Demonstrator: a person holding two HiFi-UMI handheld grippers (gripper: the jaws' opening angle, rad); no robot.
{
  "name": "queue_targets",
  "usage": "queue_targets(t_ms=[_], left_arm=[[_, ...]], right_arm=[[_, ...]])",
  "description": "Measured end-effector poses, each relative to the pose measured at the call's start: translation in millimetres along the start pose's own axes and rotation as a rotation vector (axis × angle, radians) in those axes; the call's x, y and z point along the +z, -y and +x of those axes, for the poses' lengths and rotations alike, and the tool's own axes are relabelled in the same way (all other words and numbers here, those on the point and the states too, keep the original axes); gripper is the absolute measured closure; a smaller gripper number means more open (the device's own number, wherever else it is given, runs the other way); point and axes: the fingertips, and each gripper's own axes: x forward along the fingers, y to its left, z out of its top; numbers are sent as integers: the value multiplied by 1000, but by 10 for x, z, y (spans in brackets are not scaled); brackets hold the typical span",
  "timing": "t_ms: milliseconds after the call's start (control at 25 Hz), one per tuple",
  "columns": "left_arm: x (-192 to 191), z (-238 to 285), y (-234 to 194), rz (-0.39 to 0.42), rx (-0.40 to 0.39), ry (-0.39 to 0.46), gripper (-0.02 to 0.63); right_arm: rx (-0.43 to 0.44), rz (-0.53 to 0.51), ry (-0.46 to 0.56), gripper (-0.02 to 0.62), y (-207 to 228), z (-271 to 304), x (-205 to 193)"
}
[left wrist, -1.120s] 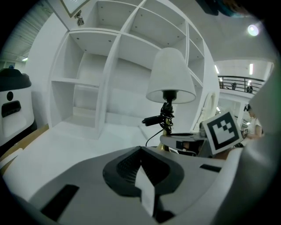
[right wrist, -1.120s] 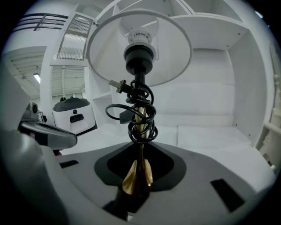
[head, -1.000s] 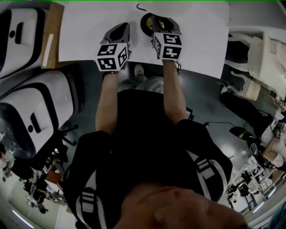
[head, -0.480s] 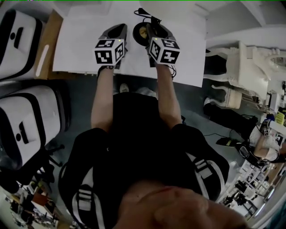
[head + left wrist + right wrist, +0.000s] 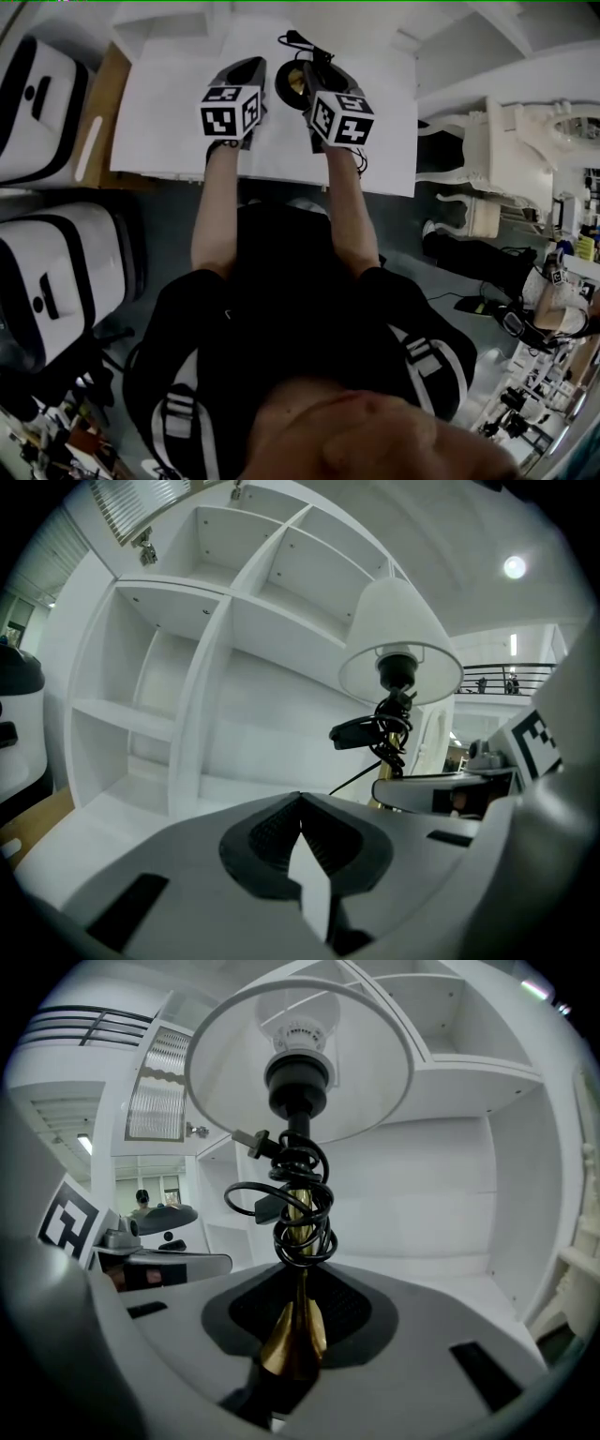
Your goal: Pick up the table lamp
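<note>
The table lamp has a white shade (image 5: 300, 1054), a brass stem (image 5: 296, 1330) and a black cord (image 5: 298, 1208) coiled round the stem. My right gripper (image 5: 298, 1283) is shut on the stem low down, and the lamp stands upright in it. In the head view the lamp's dark round base (image 5: 291, 80) shows above the white table (image 5: 169, 112), just left of the right gripper (image 5: 317, 80). The left gripper (image 5: 300, 803) is shut with nothing in it and sits beside the lamp (image 5: 398, 653) without touching it. It lies left of the base (image 5: 246, 77).
A white shelf unit (image 5: 187, 667) stands behind the table. White and black cases (image 5: 47, 272) sit on the floor at the left, next to a wooden board (image 5: 94, 122). An ornate white chair (image 5: 487, 159) stands at the right.
Both grippers have risen, and the lamp has gone up with the right one. The table now looks smaller and farther below them.
</note>
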Motion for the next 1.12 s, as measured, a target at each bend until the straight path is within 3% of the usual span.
queue_targets(t_ms=[760, 1120], left_arm=[[70, 208, 180, 11, -34, 13, 595], [180, 107, 108, 42, 3, 71, 595]], right_arm=[[-39, -27, 26, 489, 279, -143, 99], [-33, -17, 74, 489, 298, -190, 163]])
